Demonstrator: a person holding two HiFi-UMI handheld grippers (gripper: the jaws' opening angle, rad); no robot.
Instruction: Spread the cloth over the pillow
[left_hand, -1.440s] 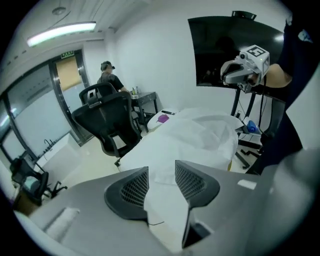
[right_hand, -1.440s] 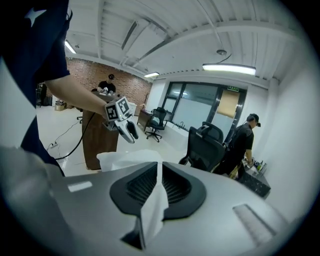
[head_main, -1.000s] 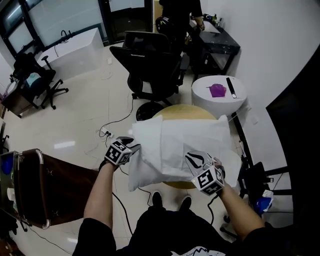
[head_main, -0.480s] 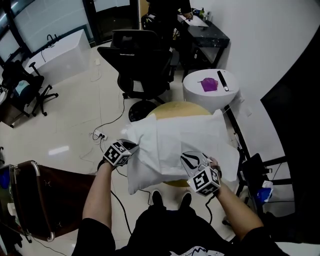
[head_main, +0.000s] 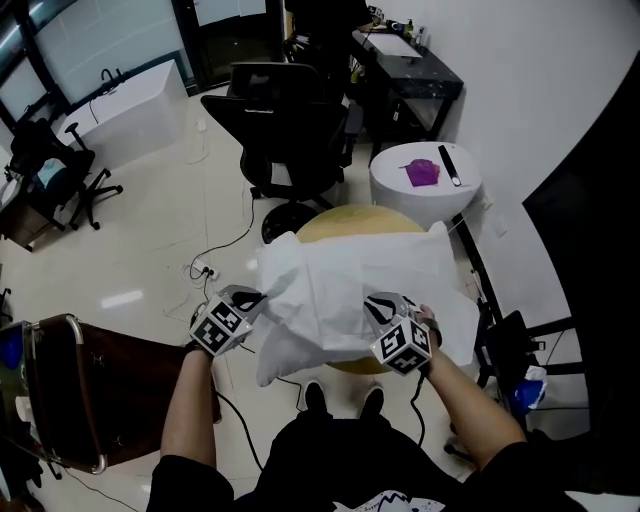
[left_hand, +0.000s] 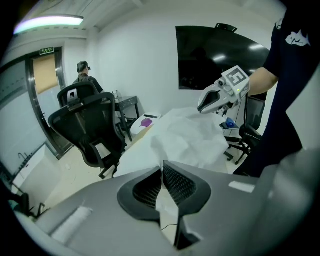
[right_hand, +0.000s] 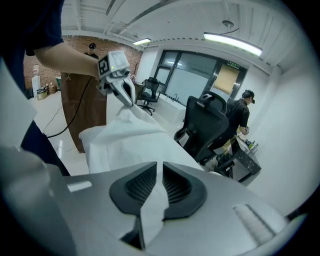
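Pillow (head_main: 428, 268) on round, seemingly wooden table (head_main: 345, 219)

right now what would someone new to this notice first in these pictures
A rumpled white cloth lies over a white pillow on a round wooden table at the centre. The left tool, whose jaws have just been closing, pinches the cloth's left edge, and the right tool pinches its near edge. Beyond the table stands a black office chair.
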